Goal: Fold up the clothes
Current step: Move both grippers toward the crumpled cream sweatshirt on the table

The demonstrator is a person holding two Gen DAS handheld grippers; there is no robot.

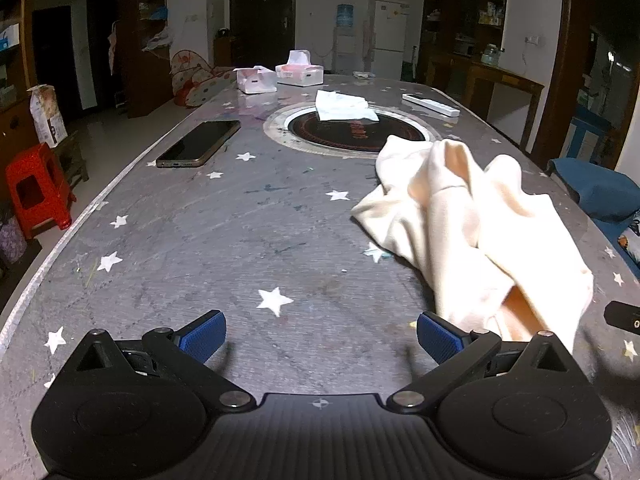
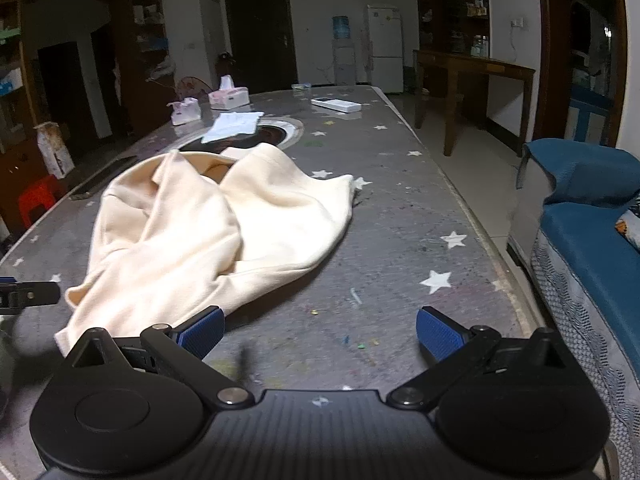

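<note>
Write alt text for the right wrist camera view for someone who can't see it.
A crumpled cream garment lies on a grey star-patterned table, with the open right gripper hovering at its near edge, holding nothing. Tissue boxes and a white remote sit at the far end.

A garment (image 1: 468,220) lies on the table (image 1: 240,240), phone (image 1: 199,143) to its left.

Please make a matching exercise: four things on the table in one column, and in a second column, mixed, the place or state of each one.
1. garment
2. phone
3. remote control
4. loose tissue

A. white, near the far right edge
B. crumpled, cream-coloured
C. lies partly over the round cooktop
D. dark, near the left edge

Pairs: 1-B, 2-D, 3-A, 4-C
</note>
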